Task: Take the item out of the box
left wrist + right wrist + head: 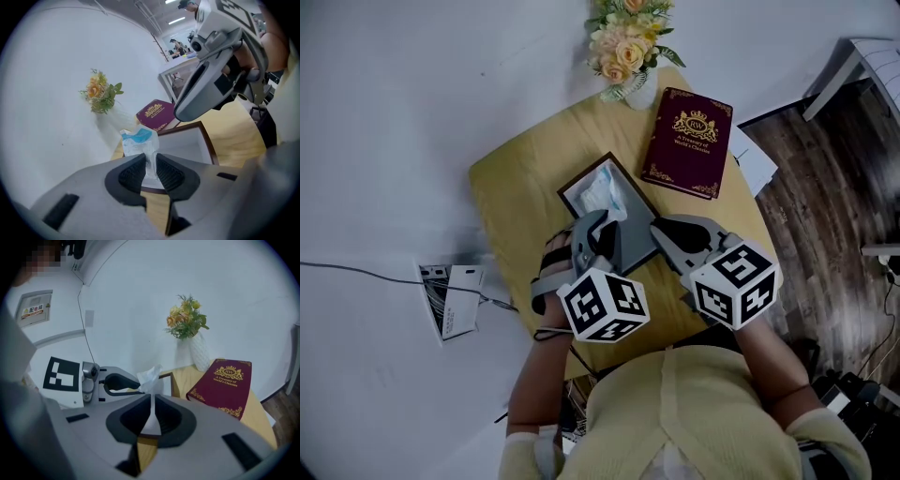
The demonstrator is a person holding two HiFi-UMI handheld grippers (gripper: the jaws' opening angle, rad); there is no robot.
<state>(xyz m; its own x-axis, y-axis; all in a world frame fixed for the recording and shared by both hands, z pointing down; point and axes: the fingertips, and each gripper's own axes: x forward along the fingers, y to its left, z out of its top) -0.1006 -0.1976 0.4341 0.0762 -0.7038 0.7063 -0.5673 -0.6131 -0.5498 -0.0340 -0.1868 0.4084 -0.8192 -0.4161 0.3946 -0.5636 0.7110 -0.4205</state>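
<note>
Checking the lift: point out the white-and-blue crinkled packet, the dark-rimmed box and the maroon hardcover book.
white-and-blue crinkled packet [136, 136], left gripper view, blue top.
dark-rimmed box [209, 143], left gripper view, right rim.
maroon hardcover book [689, 141], head view, cover.

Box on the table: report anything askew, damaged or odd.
Only the packet looks odd: crumpled, it sticks up out of the box, pinched in the left gripper. Nothing spilled.

"RW" crest on maroon book [688, 141]
</note>
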